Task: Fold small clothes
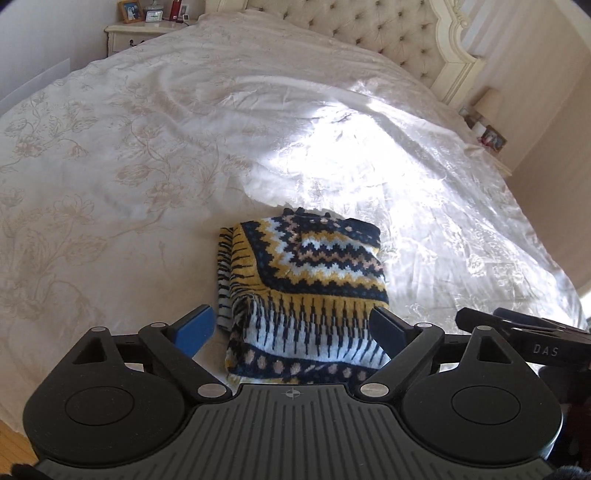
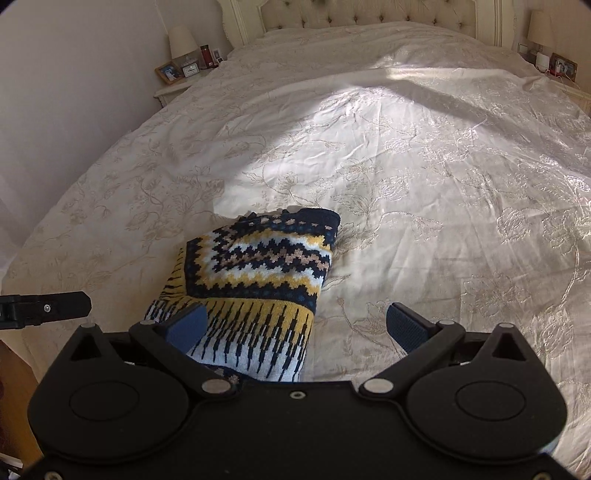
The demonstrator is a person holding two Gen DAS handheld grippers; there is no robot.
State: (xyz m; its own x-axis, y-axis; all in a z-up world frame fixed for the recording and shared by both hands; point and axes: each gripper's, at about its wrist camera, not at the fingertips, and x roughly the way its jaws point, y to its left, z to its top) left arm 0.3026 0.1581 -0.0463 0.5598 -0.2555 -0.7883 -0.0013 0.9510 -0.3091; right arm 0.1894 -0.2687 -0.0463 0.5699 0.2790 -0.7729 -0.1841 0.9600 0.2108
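A folded patterned sweater (image 1: 303, 291) lies on the bedspread (image 1: 147, 147) near the foot of the bed. The left gripper (image 1: 293, 328) hangs above its near edge, fingers spread wide, perhaps just touching. The right gripper (image 2: 295, 325) is likewise spread, holding nothing.

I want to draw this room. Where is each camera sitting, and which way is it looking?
Left wrist: sits on the left gripper, open, looking up the bed over the folded sweater; the right gripper's tip pokes in.
Right wrist: sits on the right gripper, open, looking toward the headboard; the sweater lies left.
Both show the sweater, bed and headboard.
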